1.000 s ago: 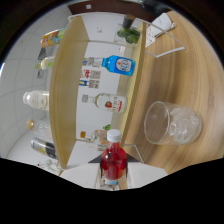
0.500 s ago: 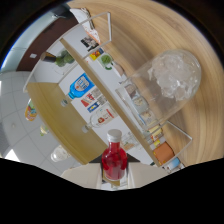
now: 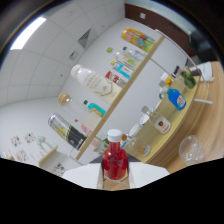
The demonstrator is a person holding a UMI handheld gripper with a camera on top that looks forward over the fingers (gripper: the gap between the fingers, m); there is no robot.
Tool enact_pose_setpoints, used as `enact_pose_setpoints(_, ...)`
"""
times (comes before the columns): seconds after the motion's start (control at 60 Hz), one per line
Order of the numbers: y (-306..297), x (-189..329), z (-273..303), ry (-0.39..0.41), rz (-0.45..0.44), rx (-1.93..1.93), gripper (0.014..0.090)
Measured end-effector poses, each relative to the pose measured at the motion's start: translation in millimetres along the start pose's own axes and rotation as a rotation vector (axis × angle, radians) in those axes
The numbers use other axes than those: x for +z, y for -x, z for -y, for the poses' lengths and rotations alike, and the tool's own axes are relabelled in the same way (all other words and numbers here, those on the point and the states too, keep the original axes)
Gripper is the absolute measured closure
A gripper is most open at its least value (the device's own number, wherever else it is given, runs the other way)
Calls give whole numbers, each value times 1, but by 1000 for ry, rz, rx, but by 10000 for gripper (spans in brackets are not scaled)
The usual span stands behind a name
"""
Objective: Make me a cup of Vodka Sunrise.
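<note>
A small bottle of red liquid [image 3: 115, 162] with a white cap stands between my fingers, and my gripper [image 3: 116, 179] is shut on its lower body. It is lifted and tilted with the gripper, so the room appears slanted. Beyond the fingers, off to the right, a clear round glass [image 3: 192, 148] sits on the wooden counter [image 3: 207, 127]. A blue bottle [image 3: 176, 98] and a clear bottle with a red label [image 3: 157, 121] stand on the counter by the wall.
A wooden shelf [image 3: 131, 82] runs along the white wall above the counter, carrying a white bottle [image 3: 96, 84], a dark bottle [image 3: 67, 131] and several smaller ones. A green plant [image 3: 188, 76] stands at the counter's far end.
The view has swung and rolled: the glass moved from far ahead to low on the right, and the wall and shelf now fill the view. The red bottle stayed between my fingers.
</note>
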Motion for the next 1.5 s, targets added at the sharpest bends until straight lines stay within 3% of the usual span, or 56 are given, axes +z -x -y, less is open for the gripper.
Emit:
enact_pose_setpoints(0.217, -27, 17, -59, 25, -170, -535, 699)
enact_pose_setpoints(0.433, -106, 34, -155, 212, -320, -705, 700)
enact_pose_setpoints(0.583, -145, 38, -190, 308, -401, -757, 700)
enact_pose_setpoints(0.783, -168, 42, -213, 399, -453, -793, 699)
enact_pose_setpoints(1.217, -172, 36, -228, 494, -424, -840, 677)
enact_pose_setpoints(1.35, -166, 30, -224, 501, -388, -871, 538)
enact_pose_setpoints(1.417, -153, 24, -222, 506, -345, -873, 263)
enact_pose_setpoints(1.45, -145, 20, -220, 509, -323, -865, 180)
enact_pose_setpoints(1.5, -131, 13, -212, 500, -295, -857, 196)
